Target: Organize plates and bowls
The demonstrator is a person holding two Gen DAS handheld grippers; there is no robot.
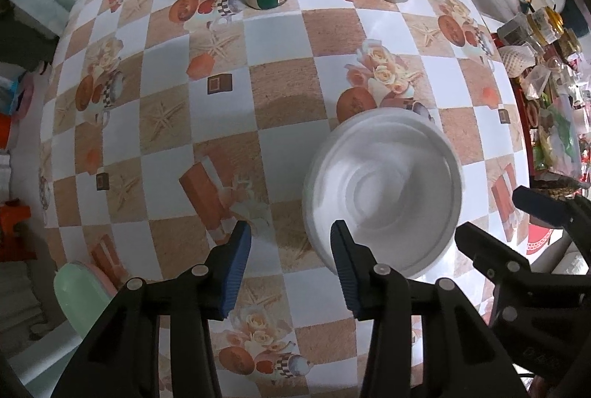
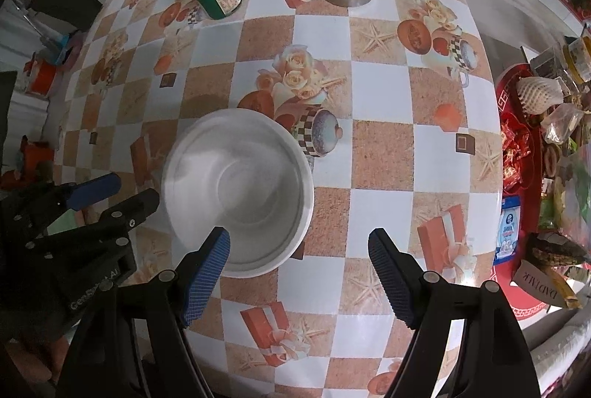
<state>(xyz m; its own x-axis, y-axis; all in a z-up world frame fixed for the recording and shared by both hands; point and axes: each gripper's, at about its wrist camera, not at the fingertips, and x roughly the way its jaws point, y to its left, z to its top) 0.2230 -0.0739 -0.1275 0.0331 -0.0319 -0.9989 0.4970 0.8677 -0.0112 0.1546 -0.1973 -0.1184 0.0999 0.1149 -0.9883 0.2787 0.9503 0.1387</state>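
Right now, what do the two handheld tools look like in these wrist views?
Both are alike: the left tool and the right tool have black plastic linkage arms joined by round silver pivot pins, and each finger ends in a dark blue ribbed pad. In the right wrist view, white lettering shows on the left tool's black body. No cables, sleeves or hands are visible.

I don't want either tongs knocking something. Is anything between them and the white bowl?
Nothing visible: the white bowl sits alone on the checked tablecloth, left tongs and right tongs open over its rim.
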